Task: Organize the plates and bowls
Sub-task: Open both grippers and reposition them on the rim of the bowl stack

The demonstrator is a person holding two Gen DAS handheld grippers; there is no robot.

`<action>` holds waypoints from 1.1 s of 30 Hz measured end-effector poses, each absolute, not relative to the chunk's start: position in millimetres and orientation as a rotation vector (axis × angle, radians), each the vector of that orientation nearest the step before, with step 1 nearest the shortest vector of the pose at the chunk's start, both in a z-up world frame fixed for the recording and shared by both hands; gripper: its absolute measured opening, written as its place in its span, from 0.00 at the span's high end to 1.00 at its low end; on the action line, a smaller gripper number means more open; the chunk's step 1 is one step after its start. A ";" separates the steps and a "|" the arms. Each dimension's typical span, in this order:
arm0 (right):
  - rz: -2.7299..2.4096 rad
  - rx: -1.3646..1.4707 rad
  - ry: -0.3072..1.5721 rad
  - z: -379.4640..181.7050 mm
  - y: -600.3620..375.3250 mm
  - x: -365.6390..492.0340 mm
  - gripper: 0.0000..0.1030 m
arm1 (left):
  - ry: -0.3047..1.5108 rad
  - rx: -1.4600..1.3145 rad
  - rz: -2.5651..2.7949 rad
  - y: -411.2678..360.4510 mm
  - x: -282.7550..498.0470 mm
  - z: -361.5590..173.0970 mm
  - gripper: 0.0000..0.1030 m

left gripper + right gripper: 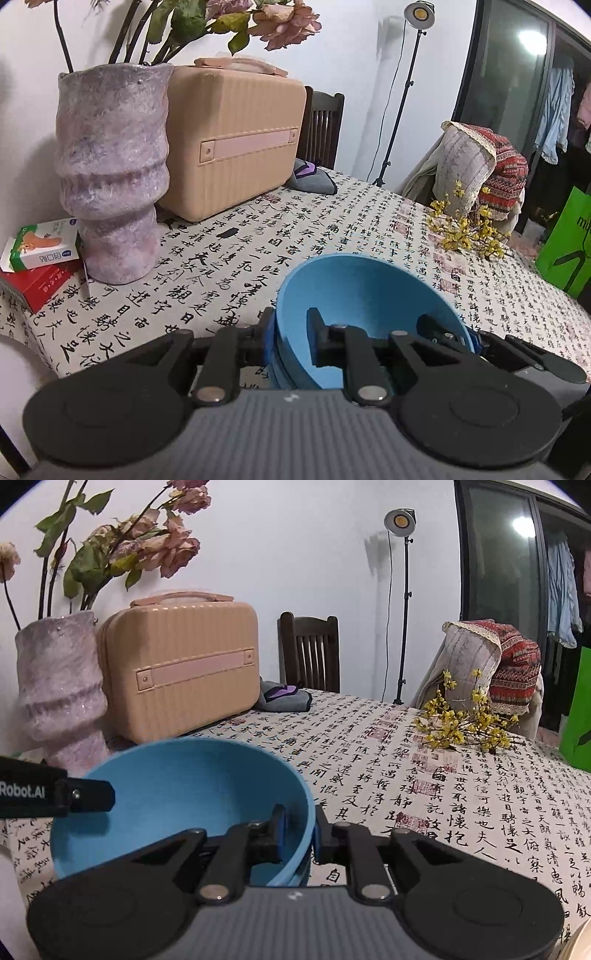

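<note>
A blue bowl (362, 291) sits low over the patterned tablecloth, and a second blue rim (298, 876) shows just beneath it, as if nested. My left gripper (291, 336) is shut on the bowl's left rim, one finger outside the wall and one inside. On the opposite rim my right gripper (301, 830) is shut the same way. In the right wrist view the blue bowl (177, 786) fills the lower left, and a black finger (92, 798) of the left gripper reaches in over its far rim.
A tall mauve vase (110, 177) with dried flowers and a tan case (236, 147) stand at the back left. Small boxes (40, 254) lie by the vase. Yellow blossom twigs (465, 229) lie at the right, and a green bag (569, 240) stands past them. Chairs (310, 653) stand behind the table.
</note>
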State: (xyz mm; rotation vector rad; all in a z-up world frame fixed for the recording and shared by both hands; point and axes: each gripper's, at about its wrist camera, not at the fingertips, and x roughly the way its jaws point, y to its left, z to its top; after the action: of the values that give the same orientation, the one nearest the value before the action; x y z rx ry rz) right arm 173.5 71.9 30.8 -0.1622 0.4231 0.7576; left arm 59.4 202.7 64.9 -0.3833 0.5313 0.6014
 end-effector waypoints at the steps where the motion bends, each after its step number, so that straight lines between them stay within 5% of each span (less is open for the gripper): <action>1: 0.761 -0.156 0.423 31.6 71.3 173.6 0.84 | 0.527 -0.387 0.598 203.4 58.5 65.1 0.83; 4: 0.779 -0.127 0.416 35.0 65.7 173.8 0.80 | 0.505 -0.386 0.579 202.4 53.8 67.7 0.74; 11: 0.833 -0.001 0.361 51.0 29.1 170.0 0.18 | 0.411 -0.393 0.534 199.7 29.9 79.1 0.37; 14: 0.857 0.011 0.319 57.5 7.6 162.7 0.02 | 0.377 -0.403 0.514 200.9 15.0 81.3 0.19; 18: 0.866 0.002 0.296 60.1 -14.2 153.9 0.00 | 0.318 -0.409 0.496 201.4 -6.8 82.5 0.00; 33: 0.895 0.078 0.379 53.5 -34.1 163.2 0.00 | 0.294 -0.480 0.393 216.4 -12.8 62.6 0.00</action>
State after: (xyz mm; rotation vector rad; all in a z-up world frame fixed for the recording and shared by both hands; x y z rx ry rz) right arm 163.2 -34.1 53.5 0.0780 0.3785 0.8952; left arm -12.8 216.4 62.6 -0.4798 0.2939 0.3929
